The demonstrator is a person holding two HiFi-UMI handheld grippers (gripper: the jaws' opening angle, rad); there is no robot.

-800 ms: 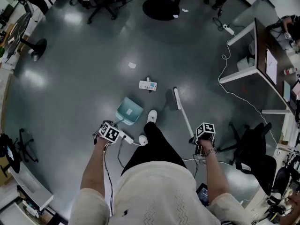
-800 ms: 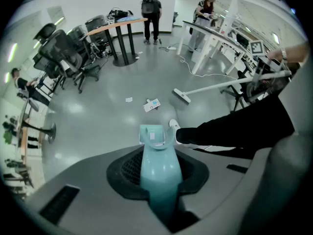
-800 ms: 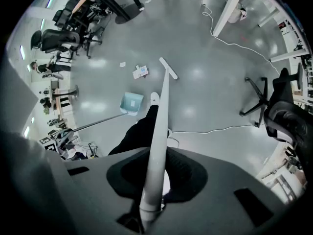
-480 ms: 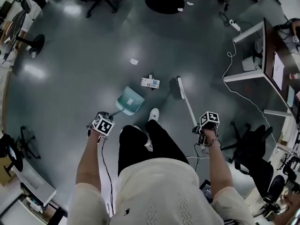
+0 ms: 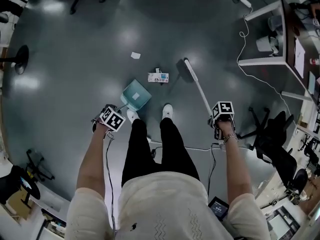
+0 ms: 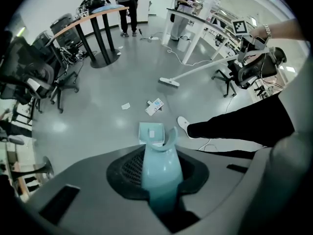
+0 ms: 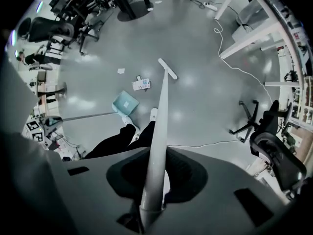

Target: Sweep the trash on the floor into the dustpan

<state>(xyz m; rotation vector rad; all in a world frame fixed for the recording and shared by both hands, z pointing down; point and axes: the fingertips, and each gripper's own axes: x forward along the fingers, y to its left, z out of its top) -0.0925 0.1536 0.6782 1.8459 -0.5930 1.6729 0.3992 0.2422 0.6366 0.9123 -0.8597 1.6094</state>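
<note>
Grey floor (image 5: pixel 75 59) bears a paper scrap (image 5: pixel 135 55) and, seemingly, a flattened carton (image 5: pixel 158 77).

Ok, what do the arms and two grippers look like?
The left gripper and right gripper each carry a white cube with black square markers; their bodies are grey around a black ribbed recess. A dark cable trails from the left one. The sleeves are short and cream, and a metal wristband circles the right wrist.

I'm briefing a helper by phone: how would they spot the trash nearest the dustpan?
On the grey floor find the teal dustpan and the broom head. Between them lies a flat printed packet; the scrap beyond is smaller and plain white.
</note>
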